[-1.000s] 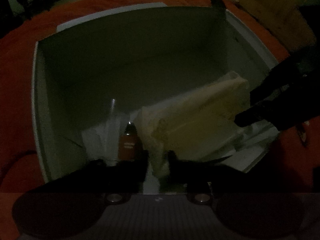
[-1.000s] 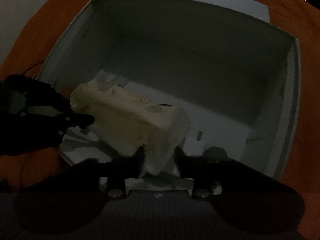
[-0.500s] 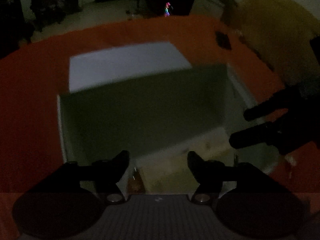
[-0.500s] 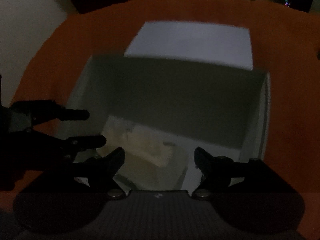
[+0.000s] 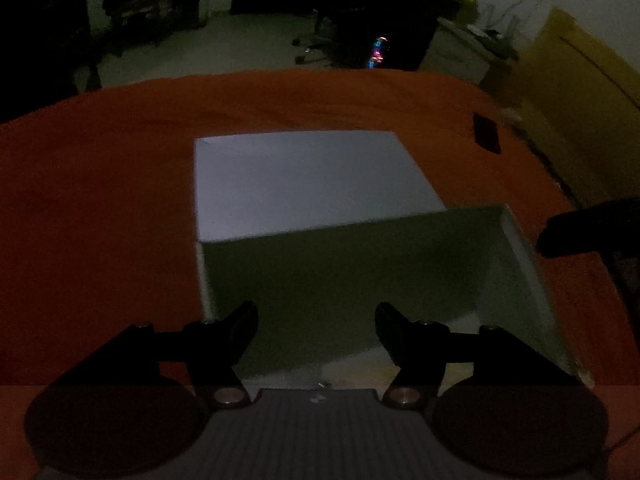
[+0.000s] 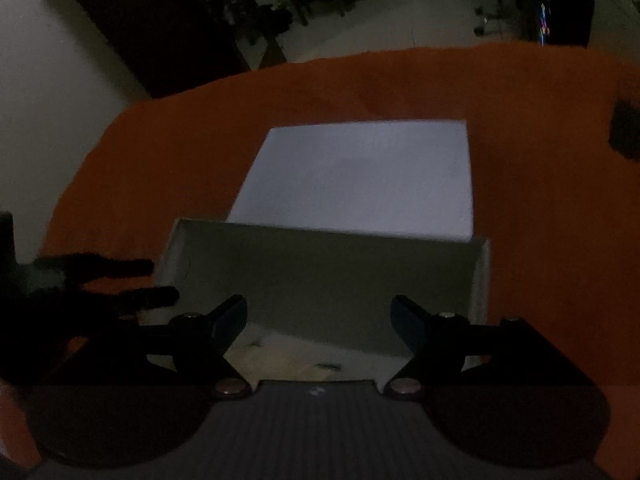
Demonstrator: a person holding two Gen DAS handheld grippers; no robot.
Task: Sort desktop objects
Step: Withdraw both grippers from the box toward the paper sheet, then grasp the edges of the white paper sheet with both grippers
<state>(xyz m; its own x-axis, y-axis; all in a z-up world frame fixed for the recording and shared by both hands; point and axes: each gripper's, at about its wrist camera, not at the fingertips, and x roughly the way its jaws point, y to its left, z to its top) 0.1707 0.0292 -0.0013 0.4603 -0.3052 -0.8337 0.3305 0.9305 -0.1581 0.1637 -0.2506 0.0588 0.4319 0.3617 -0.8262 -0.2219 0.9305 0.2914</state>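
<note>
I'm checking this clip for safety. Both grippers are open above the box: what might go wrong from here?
The scene is very dim, so the box's thin rim is easy to clip when reaching in. The left gripper and right gripper hover close together and may collide. The lid behind could get knocked.

Each gripper, left point(image 5: 316, 320) and right point(image 6: 318, 314), has black angular jaws, round metal screws and a grey ribbed body.
</note>
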